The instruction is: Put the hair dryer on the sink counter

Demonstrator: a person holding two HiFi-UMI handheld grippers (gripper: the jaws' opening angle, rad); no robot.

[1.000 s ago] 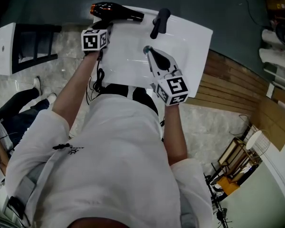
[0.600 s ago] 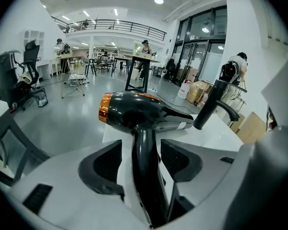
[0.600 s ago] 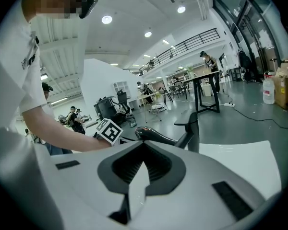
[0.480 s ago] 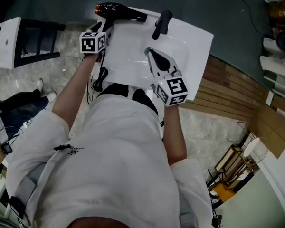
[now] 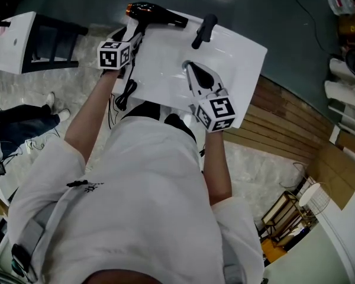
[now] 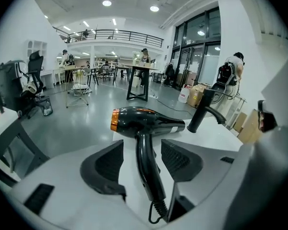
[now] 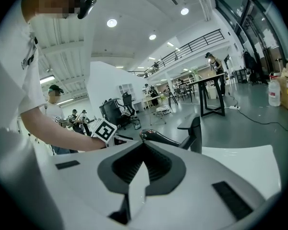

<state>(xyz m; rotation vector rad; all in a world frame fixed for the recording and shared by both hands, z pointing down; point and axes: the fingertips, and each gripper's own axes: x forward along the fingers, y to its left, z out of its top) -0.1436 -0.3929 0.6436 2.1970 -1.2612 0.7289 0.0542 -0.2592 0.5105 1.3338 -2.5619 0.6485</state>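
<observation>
The black hair dryer (image 5: 155,15) with an orange rear ring lies on the far left corner of the white sink counter (image 5: 244,57). Its handle (image 6: 146,169) points back toward me, and its cord trails off the near edge. My left gripper (image 5: 135,36) stands open just behind the dryer. Its jaws have just been opening. In the left gripper view the handle runs between the left gripper's (image 6: 141,147) two pads with a gap on each side. My right gripper (image 5: 190,68) is shut on nothing and hovers over the middle of the counter; the right gripper view shows that gripper's (image 7: 143,163) pads meeting.
A black faucet (image 5: 203,29) stands at the counter's back, right of the dryer's nozzle. The dryer's cord (image 5: 125,93) hangs by my left forearm. A white table with a black frame (image 5: 38,40) is on the floor at the left. Wooden boards (image 5: 290,114) lie to the right.
My left gripper has drawn back a little from the dryer, which stays lying on the counter. The right gripper has kept its place.
</observation>
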